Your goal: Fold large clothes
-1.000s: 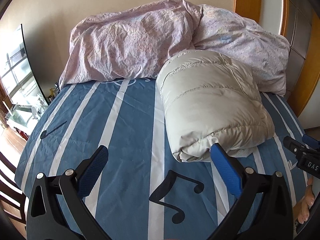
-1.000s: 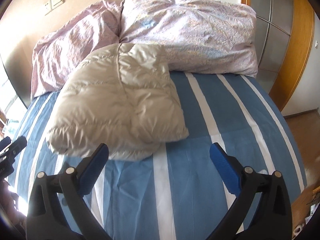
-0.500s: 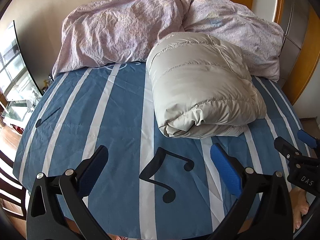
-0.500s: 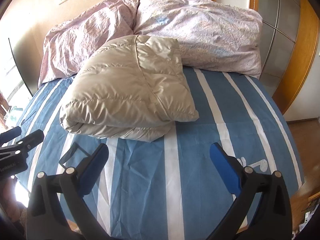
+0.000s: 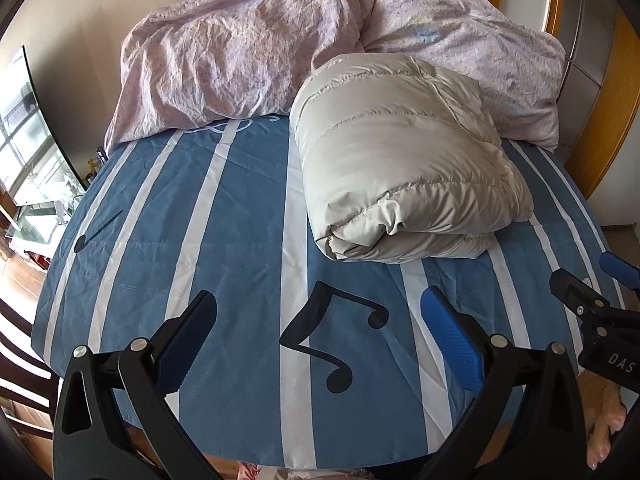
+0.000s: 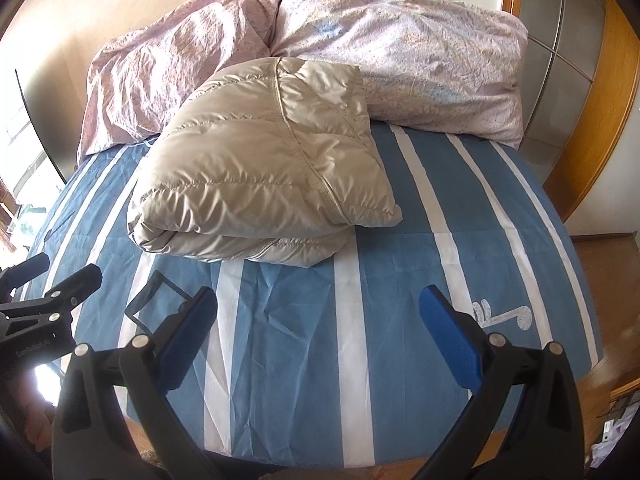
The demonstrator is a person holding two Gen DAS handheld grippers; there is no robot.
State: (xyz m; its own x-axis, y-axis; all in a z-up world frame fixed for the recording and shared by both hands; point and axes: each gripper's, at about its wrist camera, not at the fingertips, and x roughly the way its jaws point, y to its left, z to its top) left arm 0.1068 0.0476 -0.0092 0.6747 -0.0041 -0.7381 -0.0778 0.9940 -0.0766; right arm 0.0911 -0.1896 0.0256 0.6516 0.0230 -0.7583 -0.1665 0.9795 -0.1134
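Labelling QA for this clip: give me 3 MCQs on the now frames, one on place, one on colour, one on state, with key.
1. Where does the folded down jacket lie?
A. On the floor
B. On the striped bedsheet, its far end against the crumpled duvet
C. On a chair

2. What colour are the tongs' pads?
A. Blue
B. Red
C. Green

3. What state are the left tongs and right tongs in?
A. Both shut on the jacket
B. One open, one shut
C. Both open, holding nothing

Key:
1 B, the jacket rests on the blue and white sheet, its far end meeting the pink duvet.
2 A, blue pads show on both pairs.
3 C, wide gaps show between the pads, short of the jacket.
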